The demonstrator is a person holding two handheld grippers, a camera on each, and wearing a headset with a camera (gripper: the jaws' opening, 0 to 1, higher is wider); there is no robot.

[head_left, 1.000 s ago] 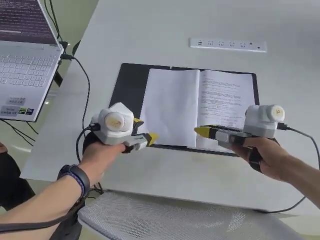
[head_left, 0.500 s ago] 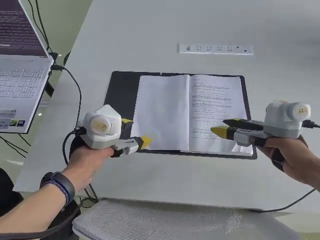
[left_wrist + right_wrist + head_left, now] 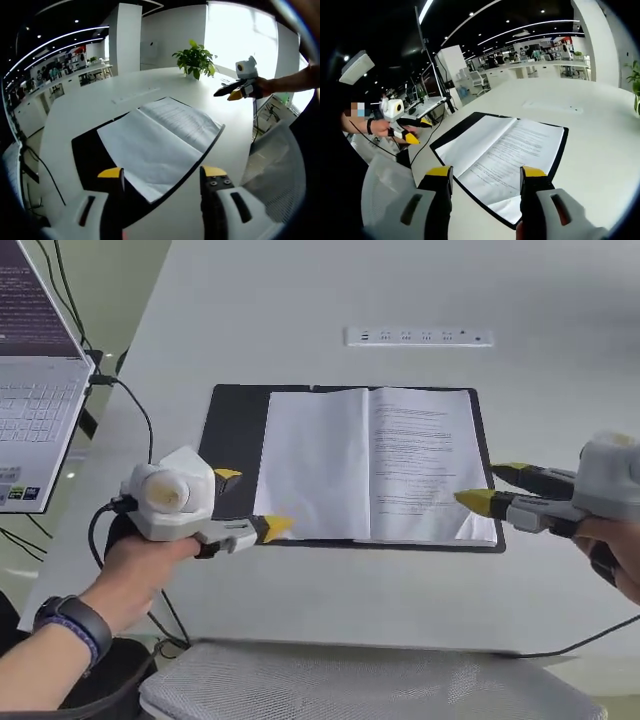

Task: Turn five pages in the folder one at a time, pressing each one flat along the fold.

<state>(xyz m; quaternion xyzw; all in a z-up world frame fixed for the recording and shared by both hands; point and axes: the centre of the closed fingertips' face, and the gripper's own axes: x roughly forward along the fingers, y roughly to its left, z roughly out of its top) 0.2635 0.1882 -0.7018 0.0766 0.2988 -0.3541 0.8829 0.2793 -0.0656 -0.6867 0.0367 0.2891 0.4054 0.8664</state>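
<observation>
Since the folder lies open flat on the table, with left gripper and right gripper both spread wide, empty, near its bottom corners, nip one printed page by its edge only, then press along the fold.

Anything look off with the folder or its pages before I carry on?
Nothing serious. The folder lies open and square on the table. Only the near right corner of the printed page seems to lift slightly. The left gripper and right gripper hover open, not touching it.
</observation>
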